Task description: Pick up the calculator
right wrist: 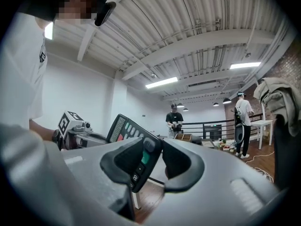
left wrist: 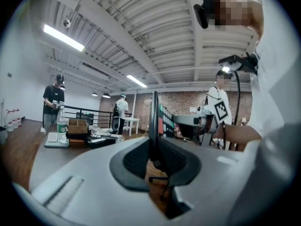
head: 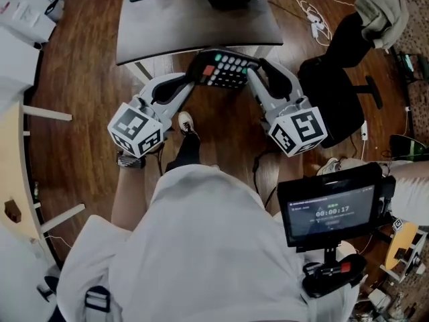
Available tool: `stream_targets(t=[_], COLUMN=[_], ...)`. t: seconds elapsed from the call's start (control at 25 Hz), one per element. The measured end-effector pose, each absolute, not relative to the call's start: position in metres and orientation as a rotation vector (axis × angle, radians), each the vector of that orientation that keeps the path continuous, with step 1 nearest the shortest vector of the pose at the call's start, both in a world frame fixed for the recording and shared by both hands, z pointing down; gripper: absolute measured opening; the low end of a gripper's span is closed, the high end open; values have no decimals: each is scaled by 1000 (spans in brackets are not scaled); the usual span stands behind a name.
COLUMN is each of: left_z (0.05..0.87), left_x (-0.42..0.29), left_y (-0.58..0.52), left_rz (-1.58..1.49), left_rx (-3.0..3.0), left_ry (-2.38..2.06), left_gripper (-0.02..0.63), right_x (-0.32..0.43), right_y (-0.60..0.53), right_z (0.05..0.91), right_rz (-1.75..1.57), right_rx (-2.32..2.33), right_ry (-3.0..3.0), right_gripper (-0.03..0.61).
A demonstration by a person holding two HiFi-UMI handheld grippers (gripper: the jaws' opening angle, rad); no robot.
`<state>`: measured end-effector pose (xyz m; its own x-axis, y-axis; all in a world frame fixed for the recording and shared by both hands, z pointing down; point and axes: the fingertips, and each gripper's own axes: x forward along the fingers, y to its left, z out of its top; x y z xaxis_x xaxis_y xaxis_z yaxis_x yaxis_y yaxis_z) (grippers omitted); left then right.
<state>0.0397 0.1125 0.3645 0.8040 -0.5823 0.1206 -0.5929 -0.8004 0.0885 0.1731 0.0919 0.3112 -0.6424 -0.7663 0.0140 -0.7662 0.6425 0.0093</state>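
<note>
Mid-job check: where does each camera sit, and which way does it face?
Head view: on the person's head, facing steeply down at the calculator held between left gripper and right gripper; white shirt, one shoe show.
Left gripper view: on the left gripper, facing level along jaws shut on the calculator's edge; forearm at right.
Right gripper view: on the right gripper, facing along jaws shut on the calculator; white shirt at left.
Shared: both gripper views show the calculator.

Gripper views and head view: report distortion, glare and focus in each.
Left gripper view: strong fisheye, black corners, bowed ceiling beams, a strip light blown out, the calculator edge-on and soft. Right gripper view: same fisheye, bright strip lights, calculator keys close to the lens slightly soft. Head view: evenly lit, sharp, little bending.
</note>
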Motion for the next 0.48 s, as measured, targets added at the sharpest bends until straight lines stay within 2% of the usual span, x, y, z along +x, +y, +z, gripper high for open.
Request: stream_targets(t=[0.48], left_z=[349], left_x=[49], left_y=[215], left_rz=[99], left_rx=[2808], left_ry=[-1034], left_gripper=[55], right_x=[176], right_y=[186], right_z=[296], right_rz=[-39], right_rx=[1213], right_ry=[-2900], right_gripper=[130])
